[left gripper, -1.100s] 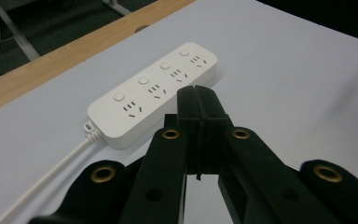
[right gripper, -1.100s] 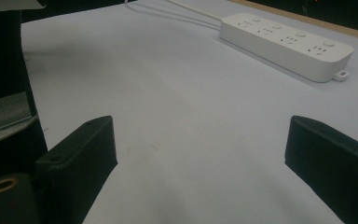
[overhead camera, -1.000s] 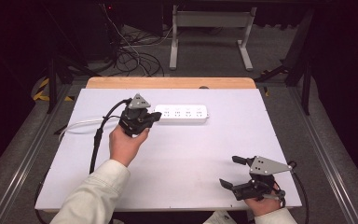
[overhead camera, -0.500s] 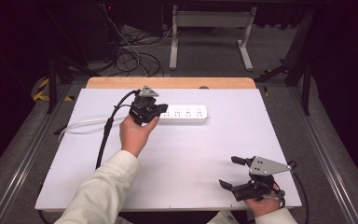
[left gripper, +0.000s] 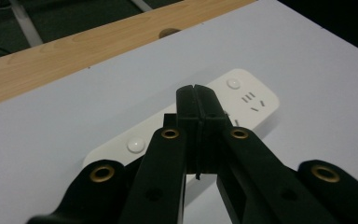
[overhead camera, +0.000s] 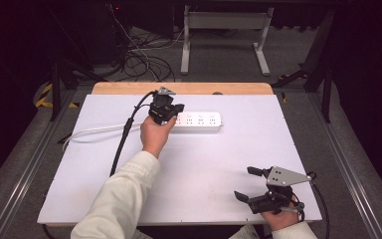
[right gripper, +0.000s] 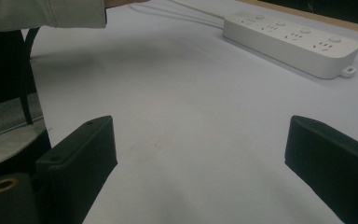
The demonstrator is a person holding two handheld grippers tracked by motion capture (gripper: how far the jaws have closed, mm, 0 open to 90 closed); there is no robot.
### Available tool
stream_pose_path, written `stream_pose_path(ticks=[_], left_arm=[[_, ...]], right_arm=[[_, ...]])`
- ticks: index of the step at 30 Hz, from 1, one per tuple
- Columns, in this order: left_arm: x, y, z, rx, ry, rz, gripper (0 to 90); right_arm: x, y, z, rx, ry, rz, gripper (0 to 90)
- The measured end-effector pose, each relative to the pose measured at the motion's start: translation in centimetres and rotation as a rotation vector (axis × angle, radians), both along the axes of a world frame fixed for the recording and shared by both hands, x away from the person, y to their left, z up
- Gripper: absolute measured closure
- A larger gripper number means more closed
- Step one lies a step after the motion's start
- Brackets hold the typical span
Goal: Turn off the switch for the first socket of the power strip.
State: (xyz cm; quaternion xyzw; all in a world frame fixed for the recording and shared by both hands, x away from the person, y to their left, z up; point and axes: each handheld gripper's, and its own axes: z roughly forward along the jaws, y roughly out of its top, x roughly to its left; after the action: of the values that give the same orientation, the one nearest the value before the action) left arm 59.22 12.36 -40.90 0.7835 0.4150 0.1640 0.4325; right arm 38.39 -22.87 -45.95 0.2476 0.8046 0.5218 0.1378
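Jaws of left gripper [left gripper: 198, 100] pressed together, nothing between, tips over strip [overhead camera: 199, 121] near its corded end, far-centre of table [overhead camera: 204, 164]. Strip prob rigid, light, slick plastic; grab across narrow sides. Right gripper [overhead camera: 251, 184] wide apart, idle.

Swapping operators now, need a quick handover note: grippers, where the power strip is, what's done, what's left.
Left gripper: jaws shut with nothing between them, tips over the left half of the white power strip, close above its top; whether they touch it I cannot tell.
Right gripper: open, empty, low over the near right part of the white table, far from the strip.
Power strip: lies flat along the far side of the table, cord running off to the left, no plugs in its sockets.
Done: nothing visibly changed on the strip.
Left: probably pressing one of its switch buttons with the shut tips.
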Motion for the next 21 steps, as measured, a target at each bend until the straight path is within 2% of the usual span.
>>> stream_pose_path(ticks=[2,3,6,13,14,17,18,21], left_arm=[[0.4,0.1,-0.4,0.006,0.003,0.01,90.0],[0.6,0.2,-0.6,0.029,-0.006,0.016,90.0],[0.9,0.3,-1.1,0.046,-0.007,0.037,90.0],[1.5,0.4,-1.9,0.069,0.01,0.056,90.0],[1.7,0.3,-2.2,0.085,0.014,0.062,90.0],[2.0,0.4,-2.6,0.087,0.028,0.072,90.0],[2.2,0.5,-2.7,0.102,0.025,0.075,90.0],[2.4,0.4,-3.2,0.089,0.051,0.076,90.0]], right_arm=[[0.0,0.0,0.0,0.001,-0.003,0.002,9.1],[0.0,0.0,0.0,0.002,-0.004,0.003,9.1],[-0.1,0.0,0.0,0.004,-0.004,0.005,9.1],[-0.1,0.0,0.0,0.008,-0.003,0.011,9.1],[-0.1,0.0,0.0,0.008,-0.004,0.012,9.1],[-0.1,0.0,0.0,0.009,-0.003,0.012,9.1],[-0.1,0.0,0.0,0.009,-0.003,0.013,9.1],[-0.1,0.0,0.0,0.008,-0.001,0.013,9.1]])
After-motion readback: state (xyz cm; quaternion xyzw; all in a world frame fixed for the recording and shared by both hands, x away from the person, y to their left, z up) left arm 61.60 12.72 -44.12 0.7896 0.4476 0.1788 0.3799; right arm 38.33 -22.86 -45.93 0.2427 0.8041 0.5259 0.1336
